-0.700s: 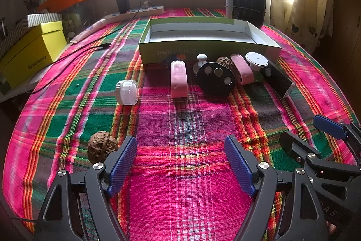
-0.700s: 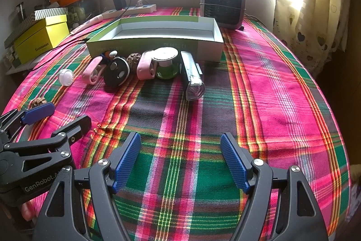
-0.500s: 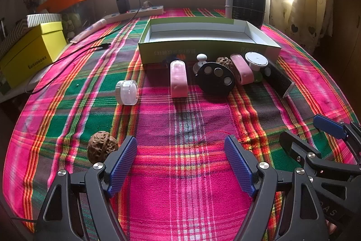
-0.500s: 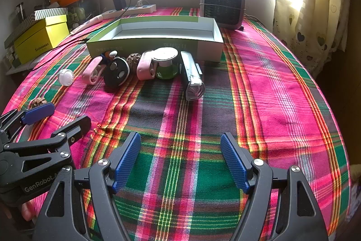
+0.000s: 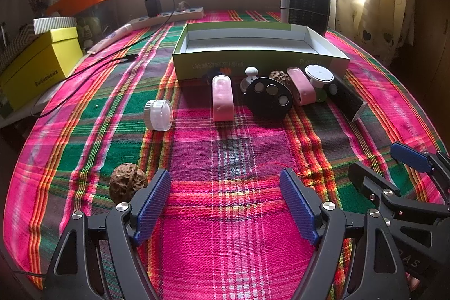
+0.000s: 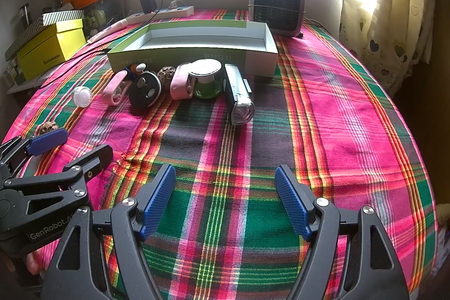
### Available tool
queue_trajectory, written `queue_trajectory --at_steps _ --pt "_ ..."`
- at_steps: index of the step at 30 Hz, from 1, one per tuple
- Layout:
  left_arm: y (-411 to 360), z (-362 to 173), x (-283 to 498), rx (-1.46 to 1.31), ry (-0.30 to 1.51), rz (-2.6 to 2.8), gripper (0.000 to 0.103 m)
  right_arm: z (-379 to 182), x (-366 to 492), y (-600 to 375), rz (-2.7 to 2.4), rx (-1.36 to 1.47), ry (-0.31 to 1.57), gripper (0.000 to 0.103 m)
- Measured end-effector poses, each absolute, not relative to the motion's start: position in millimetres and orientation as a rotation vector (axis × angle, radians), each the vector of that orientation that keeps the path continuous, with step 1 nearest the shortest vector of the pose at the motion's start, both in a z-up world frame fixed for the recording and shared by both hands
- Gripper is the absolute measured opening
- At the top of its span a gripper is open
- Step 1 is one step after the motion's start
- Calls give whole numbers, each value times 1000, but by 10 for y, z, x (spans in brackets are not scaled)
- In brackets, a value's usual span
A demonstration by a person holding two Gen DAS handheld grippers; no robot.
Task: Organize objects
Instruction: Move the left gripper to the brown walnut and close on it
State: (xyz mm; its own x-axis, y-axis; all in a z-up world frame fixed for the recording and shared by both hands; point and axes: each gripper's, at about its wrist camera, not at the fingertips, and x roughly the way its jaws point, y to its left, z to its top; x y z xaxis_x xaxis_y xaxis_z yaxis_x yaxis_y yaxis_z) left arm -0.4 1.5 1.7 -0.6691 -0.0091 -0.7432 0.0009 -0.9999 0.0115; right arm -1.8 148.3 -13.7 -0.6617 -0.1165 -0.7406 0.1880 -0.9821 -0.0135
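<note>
Left wrist view shows nothing has shifted over the last moments: your left claw (image 5: 225, 198) hangs wide open and empty over the plaid cloth (image 5: 225, 229) at the near edge of the tabletop, and your right claw (image 6: 225, 196) is just as wide and empty beside it. That suggests sorting has not begun. The open green box (image 5: 261, 47) sits bare toward the far edge, and the things to organize lie on the cloth: a row against its near wall with a pink case (image 5: 223, 97), a black disc (image 5: 268, 99), a green-based jar (image 6: 207, 78) and a black flashlight (image 6: 239, 93). A white jar (image 5: 158, 114) lies apart to the left, and a walnut (image 5: 128, 184) sits just beside your left claw. Bright window, small heater (image 6: 277, 7) and power strip (image 6: 163, 11) line the far edge; a yellow box (image 5: 39, 66) stands off the left edge.
</note>
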Motion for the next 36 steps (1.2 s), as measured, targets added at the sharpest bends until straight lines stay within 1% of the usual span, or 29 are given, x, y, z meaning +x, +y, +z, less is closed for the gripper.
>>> queue_trajectory --at_steps 10,14,16,19,23,28,30,36 --pt "1 68 53 1293 -31 -2876 78 -126 -23 1487 -2721 1199 128 74" --pt "-58 168 200 1218 -42 -2912 77 -125 -24 1485 -2721 1199 128 74" --pt "-133 225 243 1190 -5 -2925 77 -122 -29 1488 -2722 1198 126 74" --pt "-236 304 300 1109 -2 -2911 77 -125 -20 1481 -2722 1198 127 74" --pt "-386 360 329 1081 92 -2948 77 -123 -26 1476 -2723 1197 127 74" --pt "-556 348 361 1033 90 -2918 75 -120 -35 1474 -2722 1196 126 74" --pt "-620 298 361 1049 85 -2890 73 -122 -31 1477 -2722 1196 126 74" --pt "-777 137 350 1110 110 -2828 72 -122 -29 1478 -2718 1197 127 74"
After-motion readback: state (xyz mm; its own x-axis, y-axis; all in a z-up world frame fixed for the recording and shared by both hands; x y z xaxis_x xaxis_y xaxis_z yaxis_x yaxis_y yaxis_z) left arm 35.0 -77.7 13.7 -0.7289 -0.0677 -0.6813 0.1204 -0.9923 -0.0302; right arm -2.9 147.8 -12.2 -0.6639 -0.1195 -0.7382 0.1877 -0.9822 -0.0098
